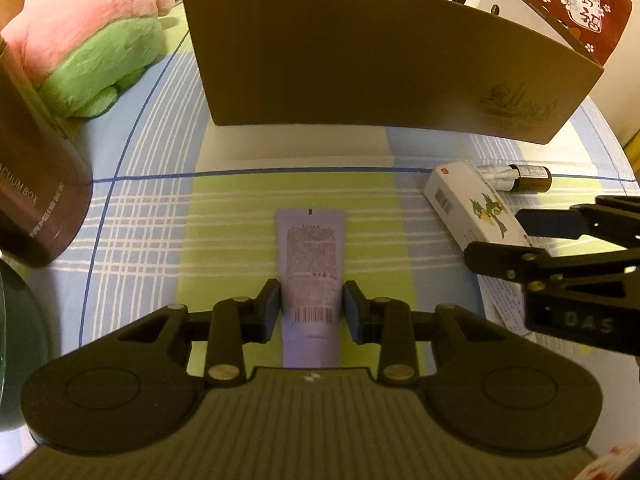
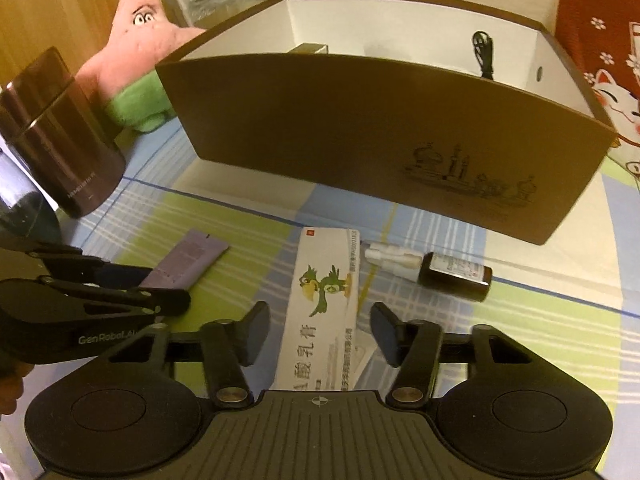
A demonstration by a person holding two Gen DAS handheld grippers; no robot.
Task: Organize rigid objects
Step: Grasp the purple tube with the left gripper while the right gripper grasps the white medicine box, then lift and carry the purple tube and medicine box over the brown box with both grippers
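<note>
Left gripper low and level, fingers closed against the tube. Right gripper tilted downward, fingers spread wide astride the carton, holding nothing.

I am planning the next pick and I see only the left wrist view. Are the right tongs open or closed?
Observer: Open. The right tongs straddle the white carton, with both pads clear of it.
Operator: Is anything inside the brown box?
Observer: Yes, a small grey item stands against the back wall of the brown box.
Operator: Is my purple tube lifted?
Observer: No, seen from the side, the purple tube lies flat on the cloth.
</note>
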